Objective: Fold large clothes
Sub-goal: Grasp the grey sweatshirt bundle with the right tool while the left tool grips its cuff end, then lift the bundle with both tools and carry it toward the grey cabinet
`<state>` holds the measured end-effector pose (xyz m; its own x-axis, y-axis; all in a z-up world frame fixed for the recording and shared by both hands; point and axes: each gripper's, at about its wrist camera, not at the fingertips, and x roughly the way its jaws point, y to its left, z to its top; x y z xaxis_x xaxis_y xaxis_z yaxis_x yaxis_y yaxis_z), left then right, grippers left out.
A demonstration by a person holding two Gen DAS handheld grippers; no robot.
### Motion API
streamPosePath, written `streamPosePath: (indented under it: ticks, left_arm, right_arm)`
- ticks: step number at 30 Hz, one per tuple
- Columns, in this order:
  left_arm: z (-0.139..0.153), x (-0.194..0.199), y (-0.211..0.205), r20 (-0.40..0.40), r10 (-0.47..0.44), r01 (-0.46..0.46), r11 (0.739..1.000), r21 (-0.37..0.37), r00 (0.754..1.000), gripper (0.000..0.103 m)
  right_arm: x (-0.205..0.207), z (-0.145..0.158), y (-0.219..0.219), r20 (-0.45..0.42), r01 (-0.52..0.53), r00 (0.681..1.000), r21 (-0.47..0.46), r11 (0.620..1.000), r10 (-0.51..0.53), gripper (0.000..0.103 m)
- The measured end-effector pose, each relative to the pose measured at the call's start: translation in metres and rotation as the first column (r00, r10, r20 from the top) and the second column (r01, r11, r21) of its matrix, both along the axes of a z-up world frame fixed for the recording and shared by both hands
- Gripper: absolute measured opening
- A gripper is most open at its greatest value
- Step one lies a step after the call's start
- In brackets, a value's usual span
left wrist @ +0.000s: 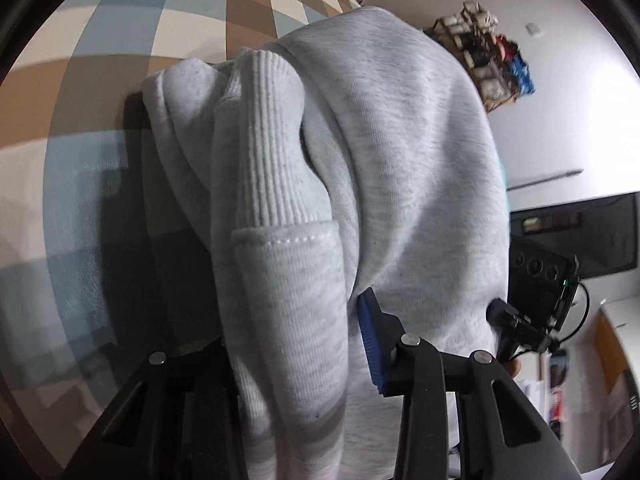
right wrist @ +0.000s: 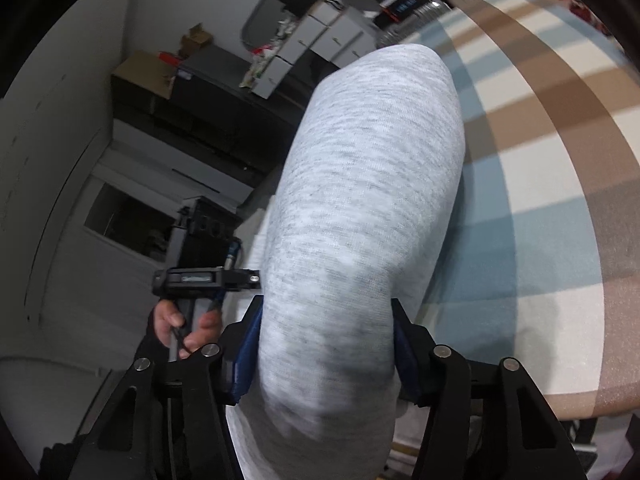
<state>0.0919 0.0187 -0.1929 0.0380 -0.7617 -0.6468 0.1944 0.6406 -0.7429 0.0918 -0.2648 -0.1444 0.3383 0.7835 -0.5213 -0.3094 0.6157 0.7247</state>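
Observation:
A light grey sweatshirt hangs bunched over the checked blue, brown and cream cover. Its sleeve with the ribbed cuff runs down between the fingers of my left gripper. The blue right pad presses into the cloth, while fabric hides the left finger. In the right wrist view a thick roll of the same sweatshirt fills my right gripper, with both blue pads squeezing it from the sides. The left gripper and the hand holding it show to the left of the roll.
The checked cover stretches to the right of the roll. Behind stand a dark cabinet with cardboard boxes, white drawers, and a cluttered wall shelf. The right gripper's body sits close beside the cloth.

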Motion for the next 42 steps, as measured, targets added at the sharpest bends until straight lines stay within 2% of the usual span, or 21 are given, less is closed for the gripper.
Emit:
streamPosePath:
  ticks: [10,17,19,23,28,32,36,39,42]
  left_arm:
    - [0.031,0.002,0.013,0.055,0.018,-0.013,0.996,-0.089,0.998,0.031]
    - [0.062,-0.004,0.052,0.112,0.053,-0.040,0.993,-0.112,0.992,0.031]
    - [0.078,-0.006,0.072,0.130,0.096,-0.078,0.987,-0.140,0.987,0.031]
    - [0.118,-0.012,0.105,0.185,0.159,-0.135,0.981,-0.137,0.970,0.031]
    - [0.176,-0.024,0.156,0.232,0.237,-0.231,0.971,-0.053,0.943,0.031]
    - [0.217,-0.029,0.194,0.203,0.308,-0.321,0.946,0.036,0.930,0.031]
    - [0.258,-0.051,0.251,0.236,0.378,-0.418,0.896,0.149,0.895,0.031]
    - [0.279,-0.066,0.294,0.262,0.422,-0.480,0.849,0.220,0.868,0.031]
    - [0.284,-0.076,0.336,0.272,0.467,-0.532,0.806,0.259,0.841,0.031]
  right_arm:
    - [-0.011,0.061,0.021,0.109,-0.020,0.994,0.009,1.000,0.019,0.054]
    - [-0.002,0.098,0.057,0.141,-0.070,0.988,0.000,0.998,0.069,0.053]
    - [0.000,0.109,0.071,0.163,-0.092,0.983,0.011,0.996,0.089,0.053]
    - [0.008,0.138,0.112,0.205,-0.155,0.968,0.048,0.987,0.143,0.053]
    - [0.027,0.172,0.173,0.223,-0.240,0.952,0.117,0.964,0.210,0.053]
    - [0.041,0.187,0.232,0.224,-0.319,0.934,0.181,0.930,0.277,0.052]
    - [0.044,0.189,0.294,0.215,-0.405,0.909,0.260,0.877,0.357,0.052]
    - [0.049,0.176,0.345,0.193,-0.450,0.893,0.351,0.821,0.407,0.052]
    - [0.053,0.137,0.400,0.137,-0.460,0.882,0.463,0.758,0.452,0.052]
